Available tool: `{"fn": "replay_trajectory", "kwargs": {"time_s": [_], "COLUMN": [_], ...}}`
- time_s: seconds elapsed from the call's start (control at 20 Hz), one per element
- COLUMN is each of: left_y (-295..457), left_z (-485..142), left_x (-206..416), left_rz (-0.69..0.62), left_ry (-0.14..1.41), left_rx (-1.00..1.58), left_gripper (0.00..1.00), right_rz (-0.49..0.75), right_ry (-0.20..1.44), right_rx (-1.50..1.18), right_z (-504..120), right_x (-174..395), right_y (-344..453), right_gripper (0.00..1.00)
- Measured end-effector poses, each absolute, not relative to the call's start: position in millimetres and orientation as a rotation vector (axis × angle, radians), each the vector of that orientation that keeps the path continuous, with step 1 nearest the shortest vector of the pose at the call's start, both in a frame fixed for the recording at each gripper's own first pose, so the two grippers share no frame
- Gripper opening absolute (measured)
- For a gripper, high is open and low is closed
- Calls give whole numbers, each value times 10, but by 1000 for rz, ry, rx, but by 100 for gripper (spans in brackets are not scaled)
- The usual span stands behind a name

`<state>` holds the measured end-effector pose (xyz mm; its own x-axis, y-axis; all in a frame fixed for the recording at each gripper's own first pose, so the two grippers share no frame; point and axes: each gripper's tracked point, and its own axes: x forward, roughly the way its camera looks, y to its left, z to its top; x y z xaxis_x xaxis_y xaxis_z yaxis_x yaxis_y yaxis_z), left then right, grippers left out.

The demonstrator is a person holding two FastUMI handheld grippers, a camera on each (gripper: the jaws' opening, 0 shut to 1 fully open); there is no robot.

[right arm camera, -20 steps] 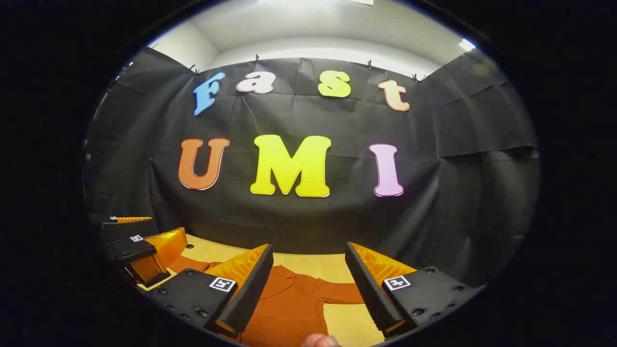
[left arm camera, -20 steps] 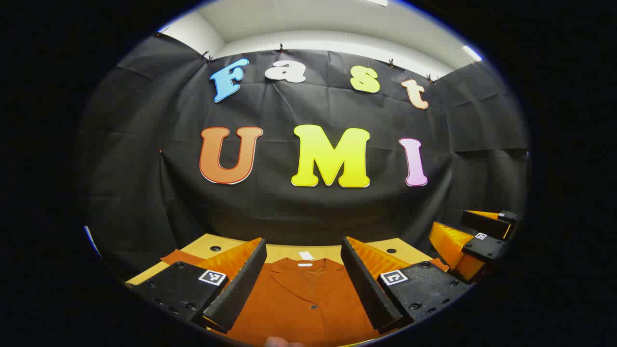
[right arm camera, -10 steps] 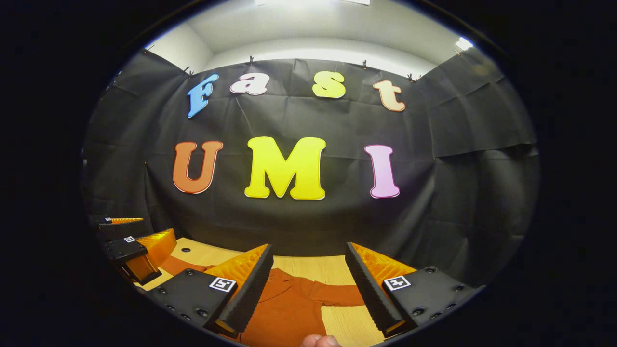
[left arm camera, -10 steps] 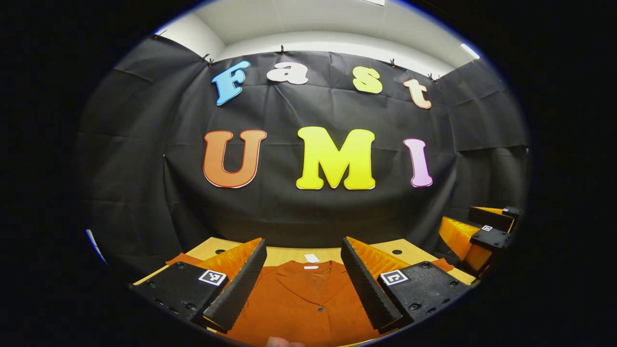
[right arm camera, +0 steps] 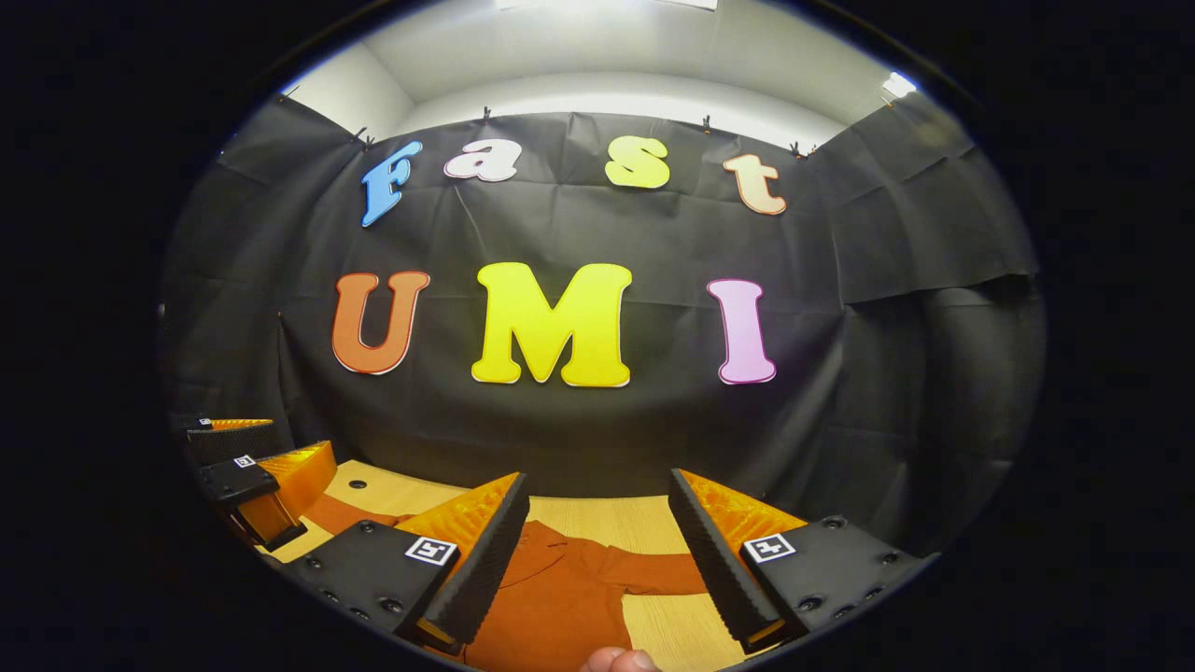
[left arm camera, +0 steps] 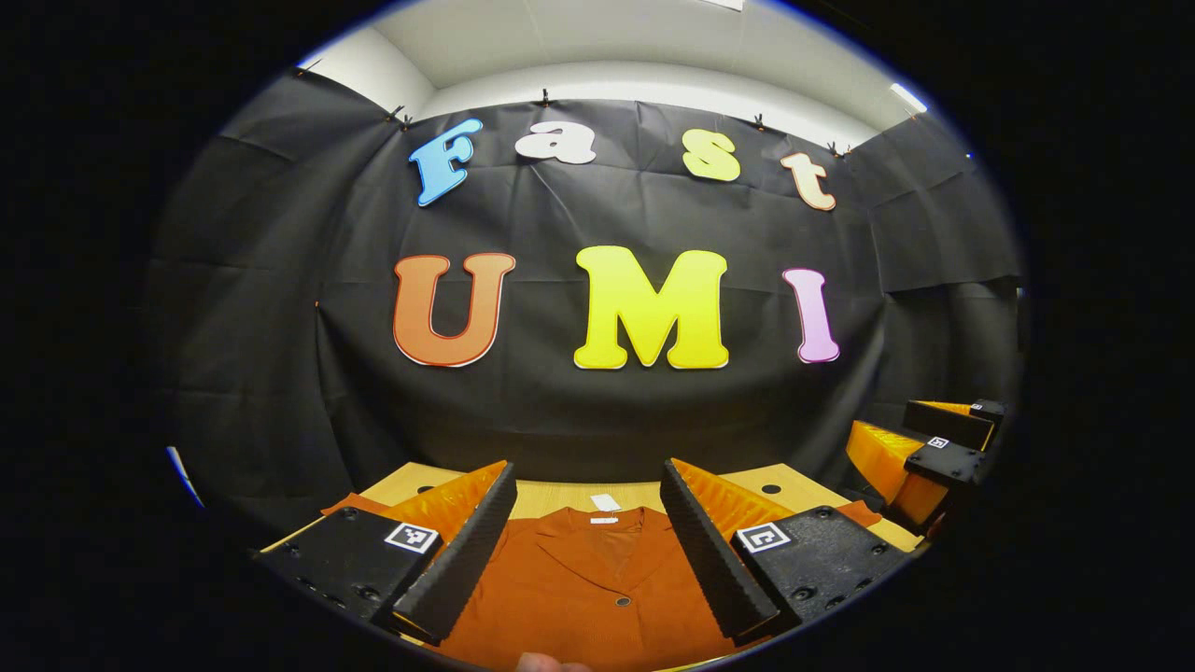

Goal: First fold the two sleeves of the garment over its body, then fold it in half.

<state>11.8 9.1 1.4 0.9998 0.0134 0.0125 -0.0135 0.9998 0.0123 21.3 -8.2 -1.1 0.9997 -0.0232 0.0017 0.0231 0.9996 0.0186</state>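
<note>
While I hold both grippers above the wooden table, my left gripper gapes wide over the rust-orange garment, which lies flat toward 6 o'clock. My right gripper is equally wide, one sleeve stretching between its fingers toward 3 o'clock.

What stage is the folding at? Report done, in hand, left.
Done: nothing; the orange garment lies flat on the table, its sleeve spread out sideways. In hand: nothing; the left gripper and right gripper hover open. Left: both sleeve folds, then halving.
</note>
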Motion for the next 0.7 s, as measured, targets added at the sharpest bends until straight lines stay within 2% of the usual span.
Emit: {"fn": "replay_trajectory", "kwargs": {"time_s": [0.55,0.6,0.7], "left_y": [107,116,126], "left_z": [28,20,3], "left_x": [139,144,147], "left_rz": [17,19,20], "left_ry": [-21,-20,-17], "left_rx": [15,18,15], "left_gripper": [100,100,100], "right_rz": [-17,-16,-11], "right_ry": [-12,-14,-1], "right_rx": [41,39,35], "right_z": [19,7,-47], "right_x": [283,289,304], "right_y": [-45,-33,-15], "right_gripper": [96,93,94]}}
